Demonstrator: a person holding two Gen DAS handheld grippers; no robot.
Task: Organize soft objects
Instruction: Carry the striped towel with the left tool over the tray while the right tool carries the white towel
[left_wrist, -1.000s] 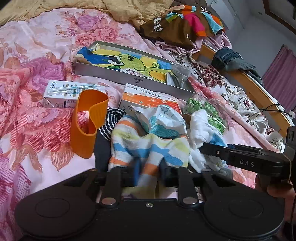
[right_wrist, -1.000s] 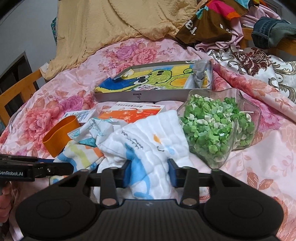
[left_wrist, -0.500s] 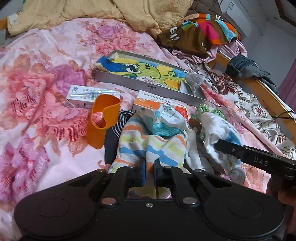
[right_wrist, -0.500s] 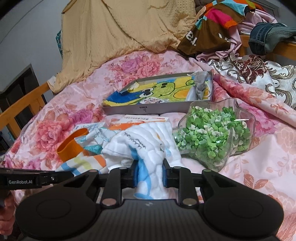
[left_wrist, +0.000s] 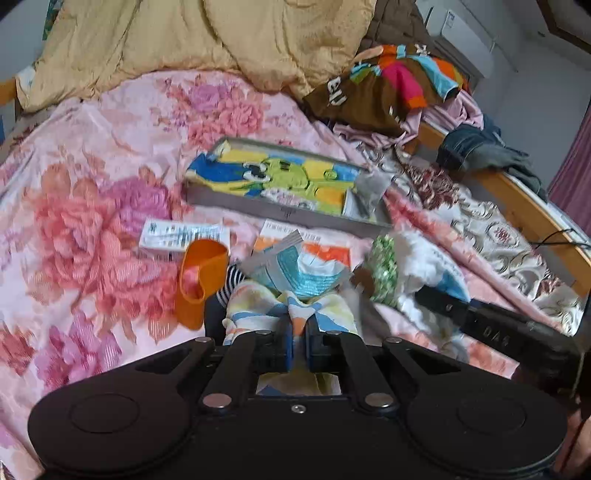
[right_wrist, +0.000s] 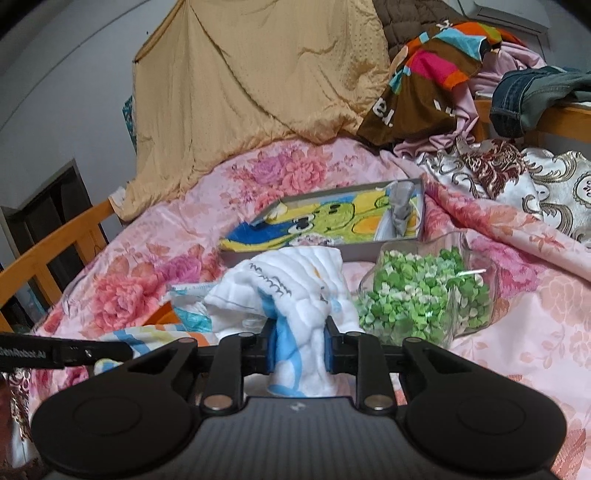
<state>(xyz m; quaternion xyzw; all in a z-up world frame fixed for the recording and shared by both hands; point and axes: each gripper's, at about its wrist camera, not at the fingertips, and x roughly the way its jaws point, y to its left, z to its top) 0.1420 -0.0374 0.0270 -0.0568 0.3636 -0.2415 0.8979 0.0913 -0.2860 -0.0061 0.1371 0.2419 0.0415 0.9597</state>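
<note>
Striped cloth (left_wrist: 255, 314) in pastel colours is clamped in my left tool (left_wrist: 298, 343), whose jaws are pressed together on a fold of it. My right tool (right_wrist: 299, 347) is closed on the white quilted cloth (right_wrist: 295, 284), bunched thick between its jaws. Both cloths lie on the pink flowered bed (left_wrist: 85, 236). At two o'clock from the white cloth stands a clear bowl (right_wrist: 476, 254) of green pieces.

Quilted white cloth (right_wrist: 295, 284) at 12 o'clock; clear glossy plastic container (right_wrist: 461, 258) at 2 o'clock. Bed cover (right_wrist: 147, 266) was sheened floral fabric; bed rail (right_wrist: 55, 243) was varnished wood; gripper body (right_wrist: 295, 424) was matt black plastic.
</note>
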